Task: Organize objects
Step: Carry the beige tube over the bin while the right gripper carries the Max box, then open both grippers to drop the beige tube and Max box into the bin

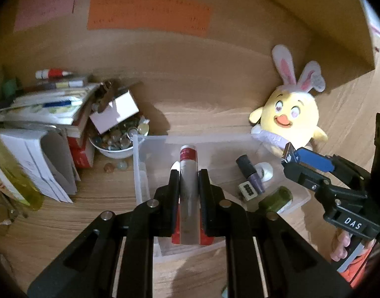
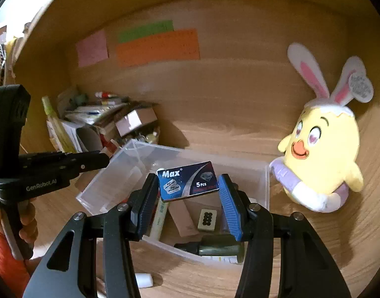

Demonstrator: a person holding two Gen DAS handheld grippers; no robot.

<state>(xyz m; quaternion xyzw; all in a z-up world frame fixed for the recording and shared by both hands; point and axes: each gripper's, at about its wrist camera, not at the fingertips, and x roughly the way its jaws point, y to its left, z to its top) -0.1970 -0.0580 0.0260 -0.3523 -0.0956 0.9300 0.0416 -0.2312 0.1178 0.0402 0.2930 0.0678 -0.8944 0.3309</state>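
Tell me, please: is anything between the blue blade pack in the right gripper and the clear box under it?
Nothing visible: the blade pack, held in the right gripper, hangs over the open clear box.

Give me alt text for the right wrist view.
The right gripper holds a blue Max razor blade box between its fingers above a clear plastic bin of small items. A yellow chick plush with bunny ears sits to the right.

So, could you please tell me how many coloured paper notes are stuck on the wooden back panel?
3. The pink note is furthest left, the green note sits top centre, and the larger orange note lies directly beneath the green one. None appears hidden.
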